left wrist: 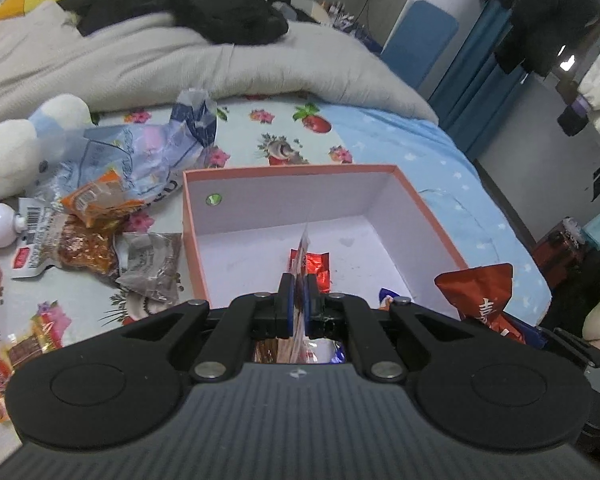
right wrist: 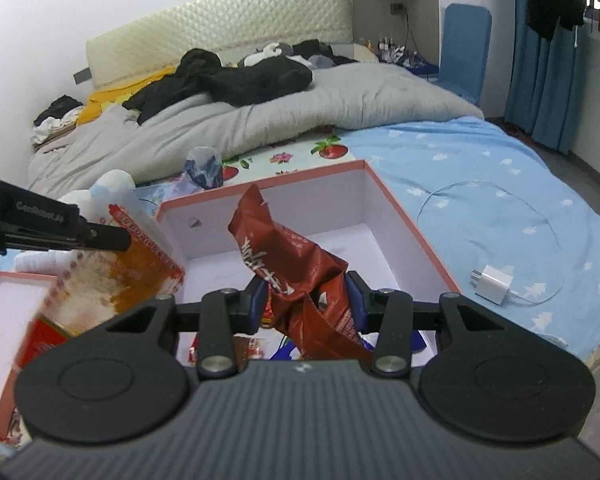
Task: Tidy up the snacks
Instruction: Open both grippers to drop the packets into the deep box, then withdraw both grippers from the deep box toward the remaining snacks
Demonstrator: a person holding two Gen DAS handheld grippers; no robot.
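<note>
Salmon-pink cardboard frames the work on this bed: an open box (left wrist: 428,208) sits on the flowered and blue sheets near the bed's right edge, its white floor largely bare. Left gripper (left wrist: 299,300) has its jaws pressed nearly together on a thin clear-edged snack packet (right wrist: 140,264), held edge-on above the box's near-left corner. Right gripper (right wrist: 306,300) has its jaws closed narrow on a crumpled dark red snack bag (right wrist: 284,256), raised over the box's near side. A few packets already lie at the near end of the box, among them a red foil one (left wrist: 316,264); the judgement is that sorting is under way but far from finished. Left of the box, toward the bed's left edge, a loose heap remains: an orange packet (left wrist: 96,196), a clear bag of brown snacks (left wrist: 76,248), a grey sachet (left wrist: 152,268) and a crumpled blue-and-white bag (left wrist: 140,148). A second pink tray (right wrist: 4,320) lies at the near-left corner. A white charger (right wrist: 494,284) rests on the blue sheet.
</note>
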